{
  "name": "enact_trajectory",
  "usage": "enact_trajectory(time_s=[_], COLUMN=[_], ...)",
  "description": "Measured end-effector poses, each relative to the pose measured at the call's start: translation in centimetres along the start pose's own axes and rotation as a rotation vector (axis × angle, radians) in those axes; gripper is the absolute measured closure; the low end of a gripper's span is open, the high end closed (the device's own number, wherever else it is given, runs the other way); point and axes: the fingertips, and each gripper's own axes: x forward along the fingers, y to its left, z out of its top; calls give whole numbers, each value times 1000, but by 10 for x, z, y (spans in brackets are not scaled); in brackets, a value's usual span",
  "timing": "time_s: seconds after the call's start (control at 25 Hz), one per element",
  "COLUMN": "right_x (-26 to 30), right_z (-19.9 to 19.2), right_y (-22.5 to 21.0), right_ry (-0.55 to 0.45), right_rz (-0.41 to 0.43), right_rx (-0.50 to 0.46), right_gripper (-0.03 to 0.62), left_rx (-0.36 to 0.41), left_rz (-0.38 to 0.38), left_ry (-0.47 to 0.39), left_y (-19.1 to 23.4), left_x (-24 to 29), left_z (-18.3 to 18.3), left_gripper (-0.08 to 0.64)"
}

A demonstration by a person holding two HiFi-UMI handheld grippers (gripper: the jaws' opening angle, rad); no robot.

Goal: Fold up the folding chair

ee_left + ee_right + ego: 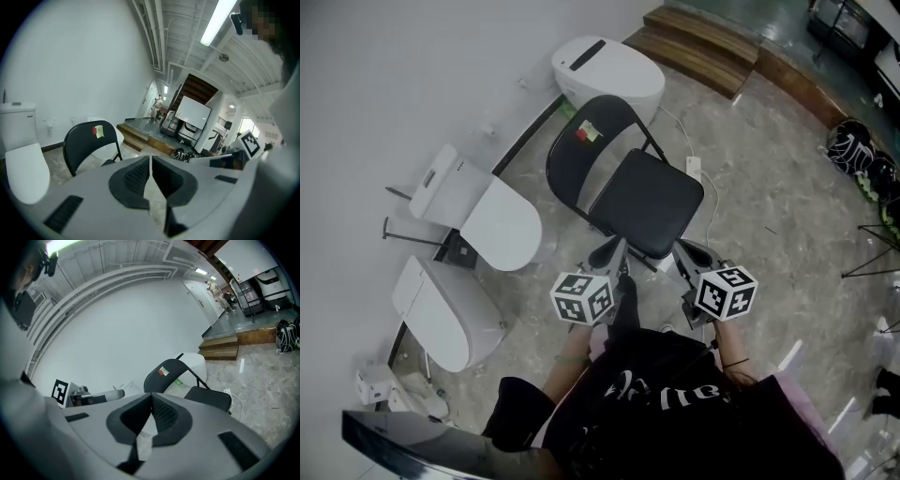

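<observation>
- Jaws of the left gripper [150, 161] are pressed together, with nothing between them.
- Right gripper [151, 398] jaws are closed the same way, and empty.
- In the head view the 2 grippers hang side by side, near the front edge of the seat of the folding chair [645, 202].
- That chair stands unfolded on the marble floor [769, 187], its backrest toward the white wall [394, 75].
- 3 white toilets [502, 225] stand along the wall, near the chair.
</observation>
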Motion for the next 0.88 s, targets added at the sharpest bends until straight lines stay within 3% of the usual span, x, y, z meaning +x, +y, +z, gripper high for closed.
enact_trajectory(time_s=[0.24,0.44,0.68,0.88], right_x=[84,137,175,176], right_z=[38,54,51,33], right_y=[-3,-13,-26,-41], right_ry=[-8,-15,11,31], right_rz=[-49,-115,-183,-243], right_rx=[56,103,168,240], right_gripper=[578,578,578,578], left_rx=[1,43,146,148], left_rz=[9,-49,-54,-5], left_ry=[23,100,210,296], left_y=[107,176,240,292], left_x=[30,69,120,158], left_z=[67,103,127,133], left_gripper=[555,546,419,325])
